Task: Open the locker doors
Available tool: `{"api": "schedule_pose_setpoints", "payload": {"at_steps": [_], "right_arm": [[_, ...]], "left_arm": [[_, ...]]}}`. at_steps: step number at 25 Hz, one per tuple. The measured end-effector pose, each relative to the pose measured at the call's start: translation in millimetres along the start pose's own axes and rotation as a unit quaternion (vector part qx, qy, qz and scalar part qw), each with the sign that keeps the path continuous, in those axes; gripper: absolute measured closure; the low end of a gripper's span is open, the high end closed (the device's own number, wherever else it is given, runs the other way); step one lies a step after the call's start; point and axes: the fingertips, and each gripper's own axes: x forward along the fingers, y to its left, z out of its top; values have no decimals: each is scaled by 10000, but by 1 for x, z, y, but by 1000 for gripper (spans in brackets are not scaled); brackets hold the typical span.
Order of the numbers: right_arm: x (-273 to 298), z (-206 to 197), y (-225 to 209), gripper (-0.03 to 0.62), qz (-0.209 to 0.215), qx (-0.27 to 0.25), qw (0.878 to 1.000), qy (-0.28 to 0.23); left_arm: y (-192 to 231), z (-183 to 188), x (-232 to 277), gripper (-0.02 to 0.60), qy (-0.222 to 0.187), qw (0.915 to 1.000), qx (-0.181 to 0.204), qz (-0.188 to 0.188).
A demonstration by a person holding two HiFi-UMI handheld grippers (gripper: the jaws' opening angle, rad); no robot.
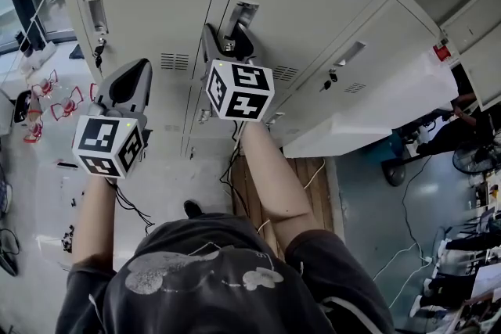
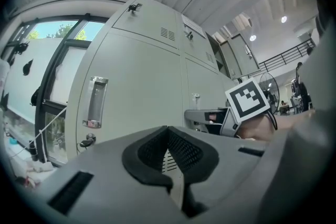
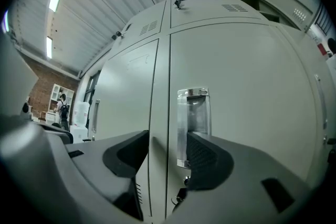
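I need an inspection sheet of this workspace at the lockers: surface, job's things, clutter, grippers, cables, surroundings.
Surface: grey floor below the lockers.
Job's things: locker door closed, with handle; neighbouring door closed, key in its lock.
Clutter: red items on the floor at left.
Grippers: left gripper jaws together, empty; right gripper jaws apart at the handle, contact unclear.
Cables: cable hangs below the left gripper.
Surroundings: window, fan.

pale grey lockers (image 1: 313,4), shiny chrome handle (image 3: 192,123), black-and-white square-patterned marker cube (image 1: 239,90).
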Motion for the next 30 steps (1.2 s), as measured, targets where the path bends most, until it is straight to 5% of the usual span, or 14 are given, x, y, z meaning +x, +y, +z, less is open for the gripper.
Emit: {"api": "schedule_pose_setpoints", "payload": {"at_steps": [10,15,30], "right_arm": [[-21,3,3,382,-42,361,9993,100],[-34,3,-4,467,-389,445,9979,254],[-78,6,0,464,-368,335,9986,184]], "left_arm": [[-13,-3,-3,572,50,9999,-77,-145],[-20,2,-12,572,14,9998,-55,-209],[-34,2,-52,572,106,9992,-20,-376]]}}
